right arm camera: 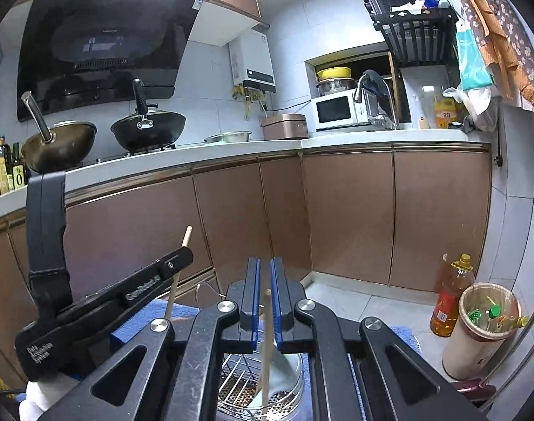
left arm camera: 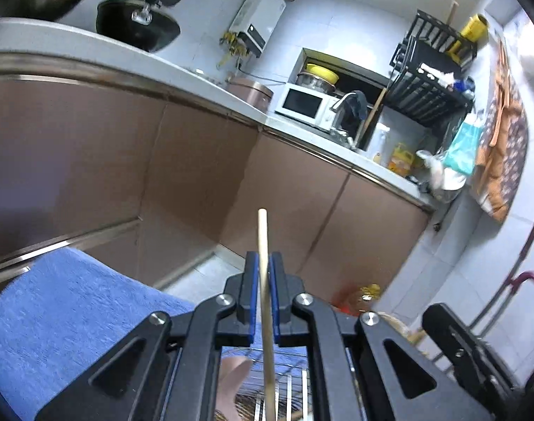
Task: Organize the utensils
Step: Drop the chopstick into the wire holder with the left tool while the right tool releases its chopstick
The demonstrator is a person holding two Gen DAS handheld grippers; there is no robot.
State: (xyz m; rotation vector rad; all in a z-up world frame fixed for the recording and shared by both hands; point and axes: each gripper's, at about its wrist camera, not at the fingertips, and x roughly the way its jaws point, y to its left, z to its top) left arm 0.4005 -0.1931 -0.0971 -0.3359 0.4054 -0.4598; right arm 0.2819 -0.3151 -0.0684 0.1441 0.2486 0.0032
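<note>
My left gripper [left arm camera: 264, 263] is shut on a wooden chopstick [left arm camera: 263, 235] that stands up between its blue pads and reaches down over a wire rack [left arm camera: 288, 379]. In the right wrist view the left gripper [right arm camera: 175, 263] is at the left with its chopstick [right arm camera: 186, 236] sticking up. My right gripper [right arm camera: 264, 270] is shut on another wooden chopstick [right arm camera: 267, 333], whose lower end points into a round steel utensil holder [right arm camera: 295, 386] with a perforated base. A pale ladle or spoon [right arm camera: 284, 365] leans inside that holder.
A blue towel [left arm camera: 56, 315] covers the surface under the holder. Brown cabinets [right arm camera: 337, 210] and a white counter [right arm camera: 231, 151] with woks, a rice cooker and a microwave [right arm camera: 337, 110] face me. An oil bottle [right arm camera: 449, 298] and a bin [right arm camera: 477, 329] stand on the floor at right.
</note>
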